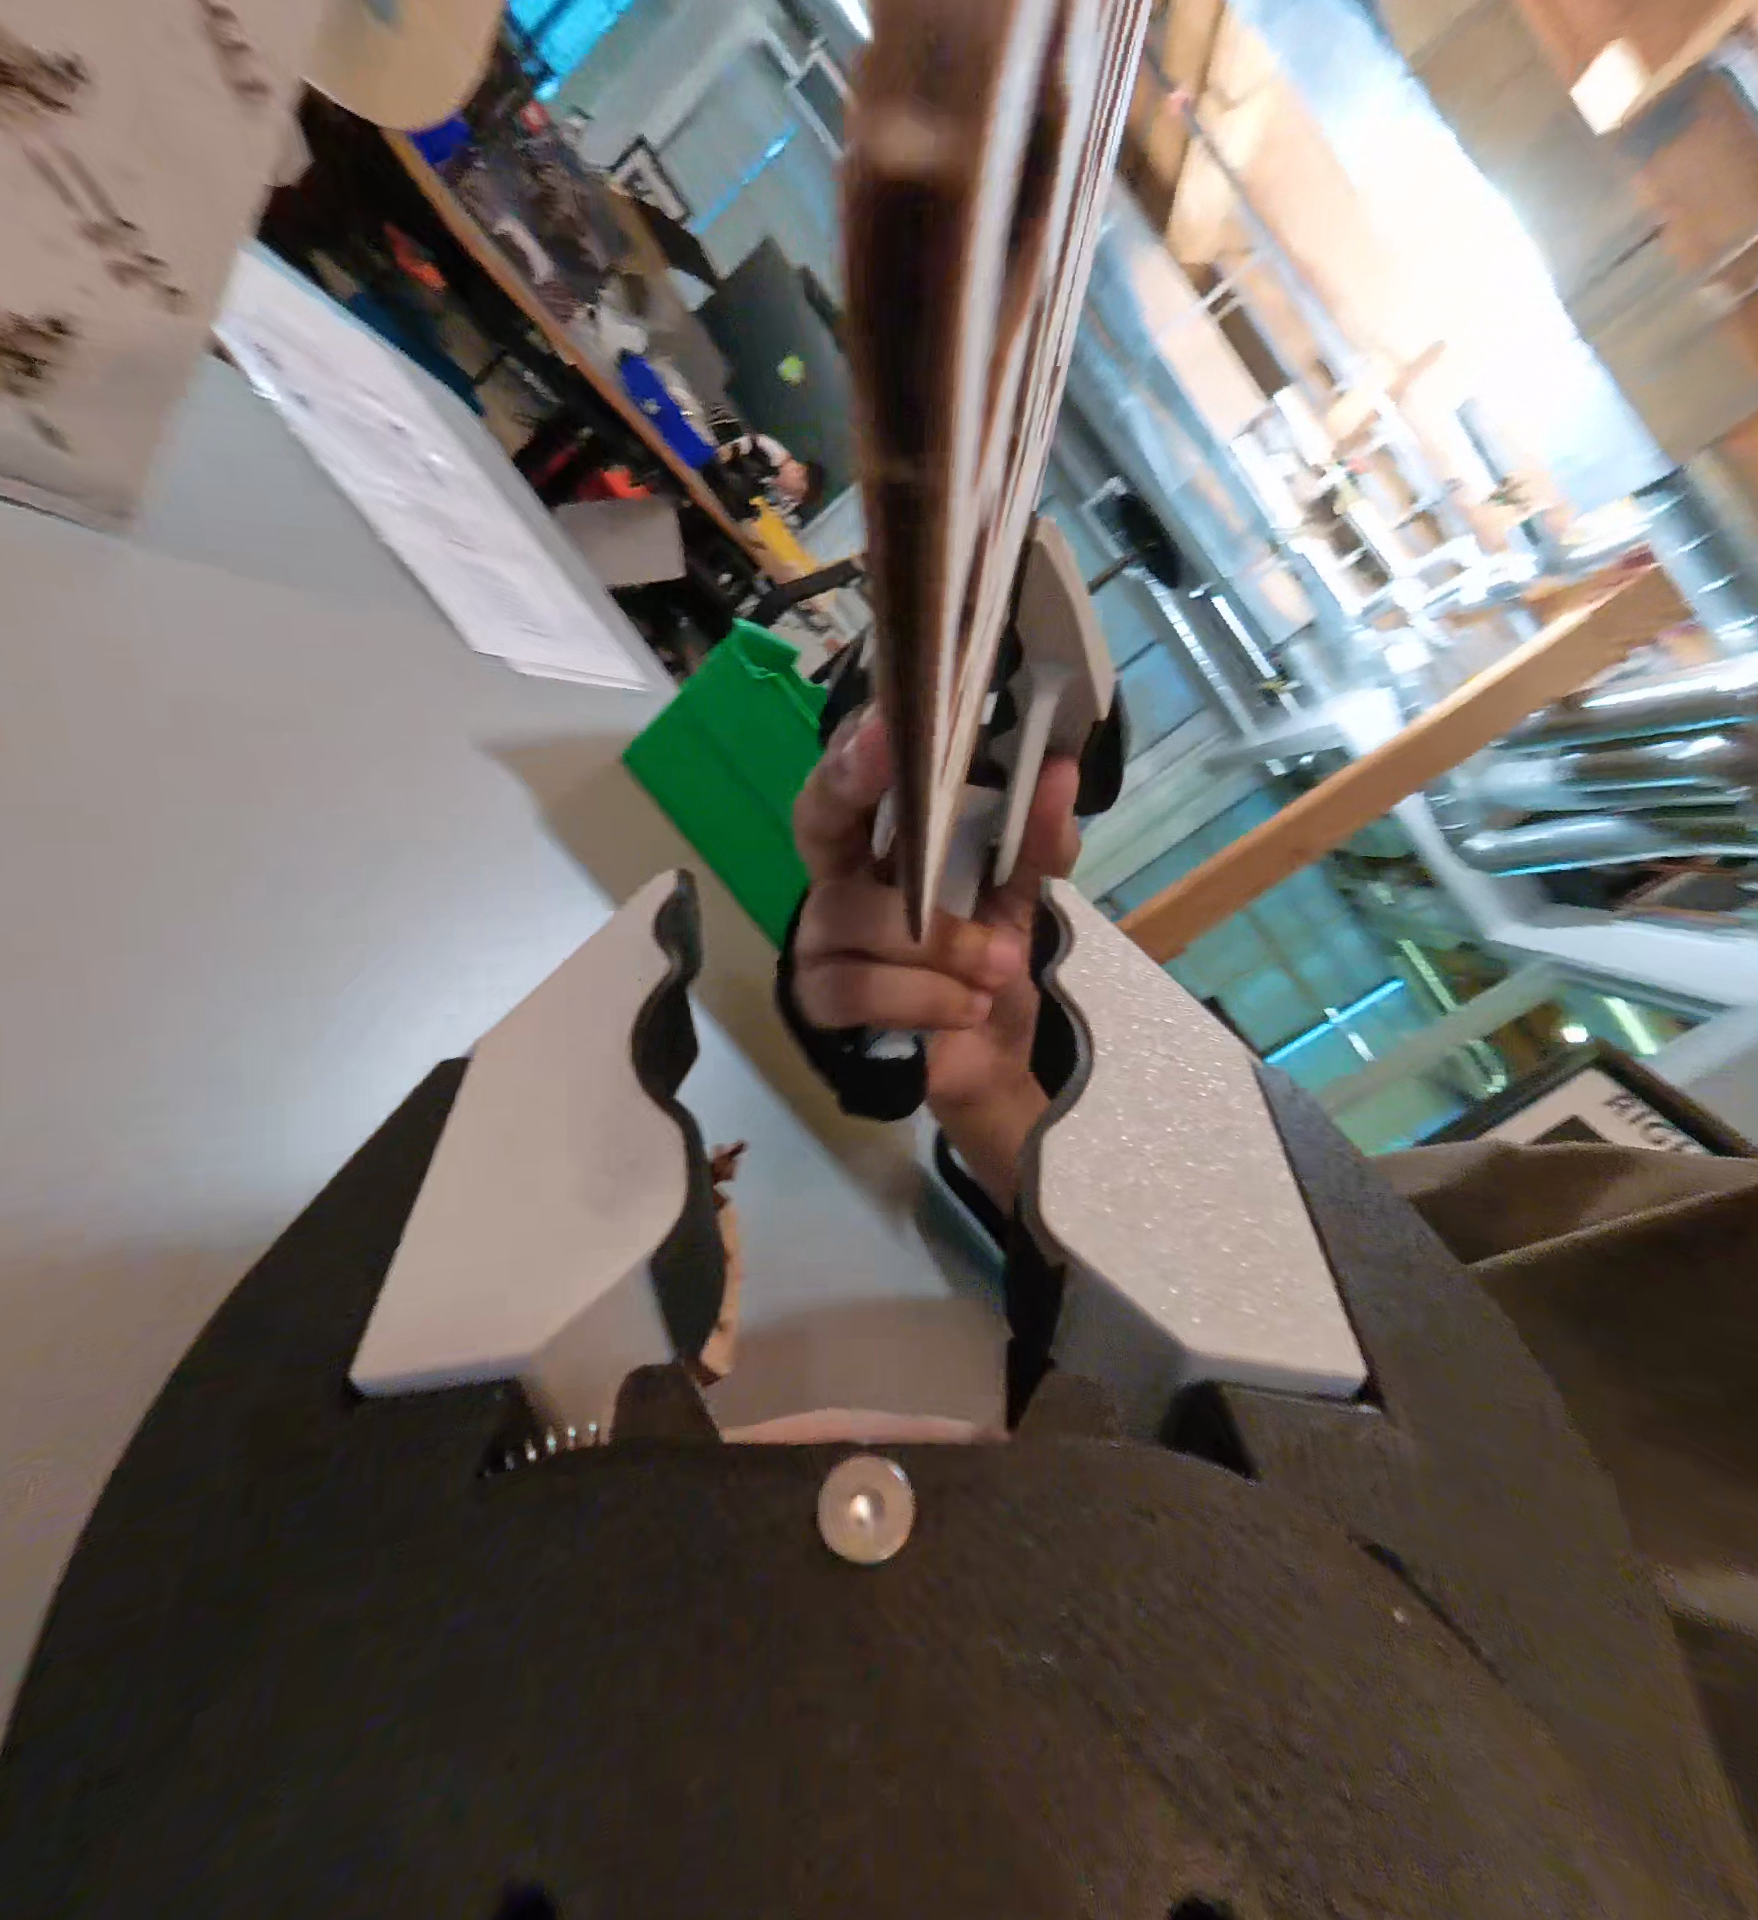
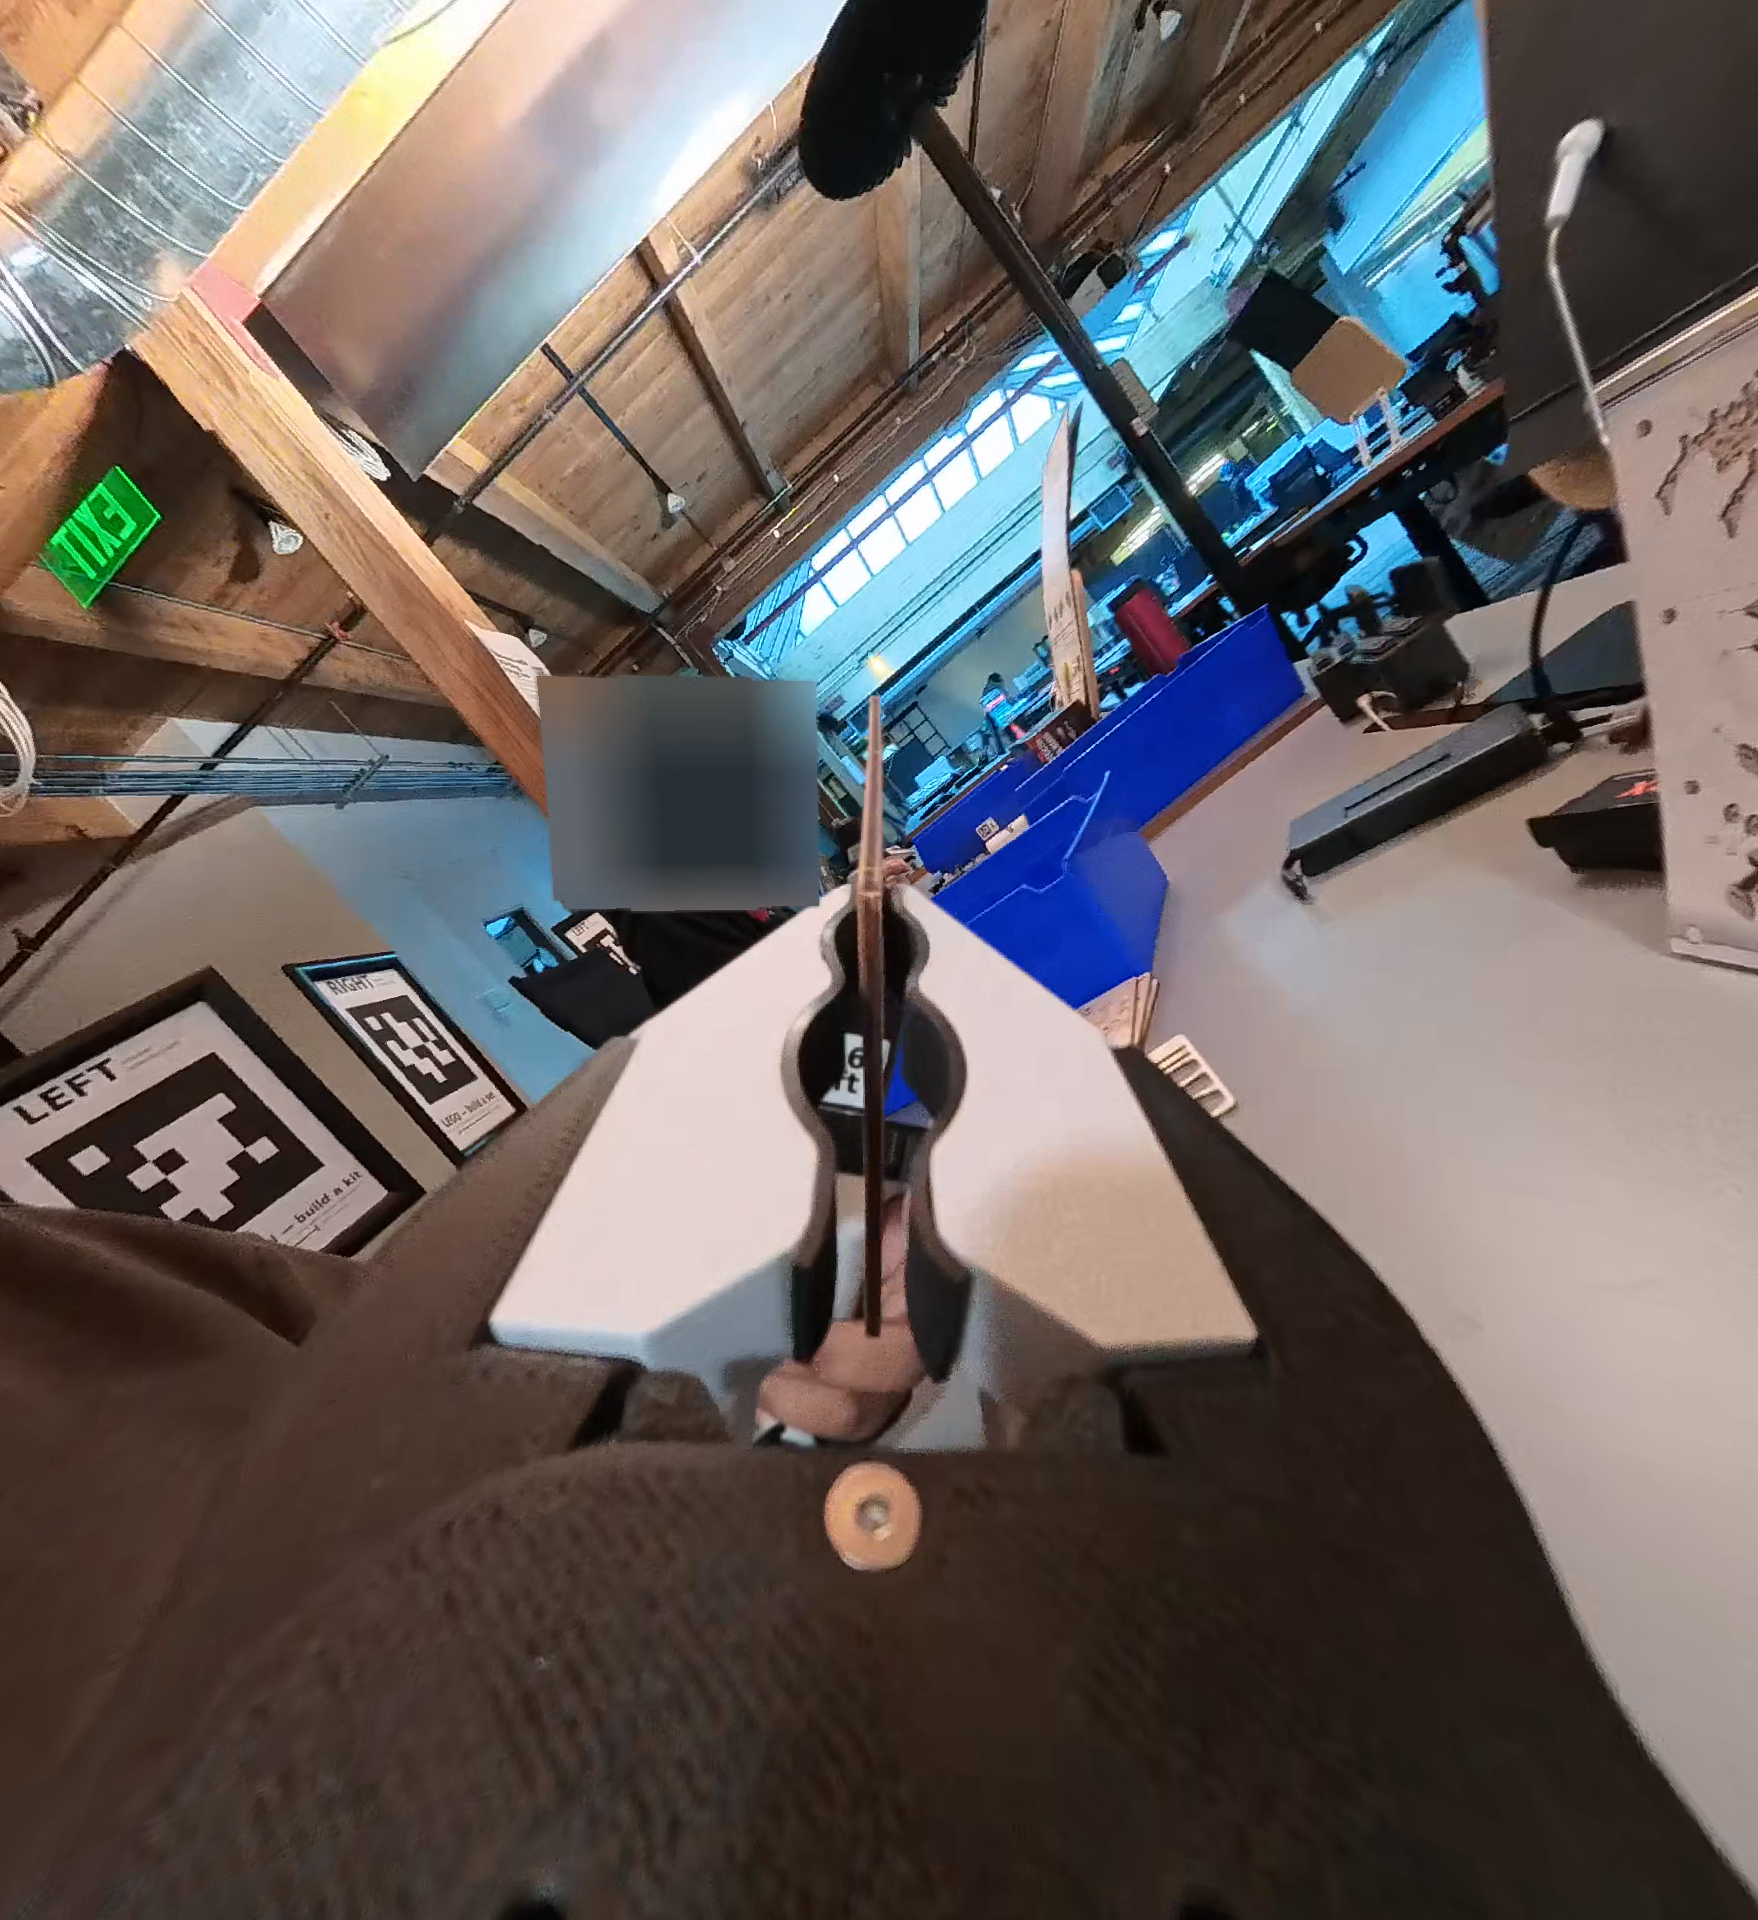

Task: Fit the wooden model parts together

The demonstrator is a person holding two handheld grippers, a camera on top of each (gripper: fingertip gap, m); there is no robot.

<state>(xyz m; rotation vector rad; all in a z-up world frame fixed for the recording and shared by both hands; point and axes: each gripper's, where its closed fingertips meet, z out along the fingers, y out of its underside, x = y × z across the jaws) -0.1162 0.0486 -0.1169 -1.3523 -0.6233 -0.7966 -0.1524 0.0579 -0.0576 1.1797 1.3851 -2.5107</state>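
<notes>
Left wrist view: left gripper (image 1: 864, 935) fingers spread, gripping nothing. Ahead, right gripper (image 1: 942, 883) held the wooden sheet (image 1: 968, 364) broadside, above the white table (image 1: 179, 883). Right wrist view: fingers clamped on wooden sheet (image 2: 873, 935), seen only edge-on; blue bins (image 2: 1114, 769) beyond.

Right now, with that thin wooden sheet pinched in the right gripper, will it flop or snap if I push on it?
The wooden sheet stands straight and edge-on from the shut right gripper, so it is probably stiff. It looks very thin, so a sideways push might crack it.
</notes>
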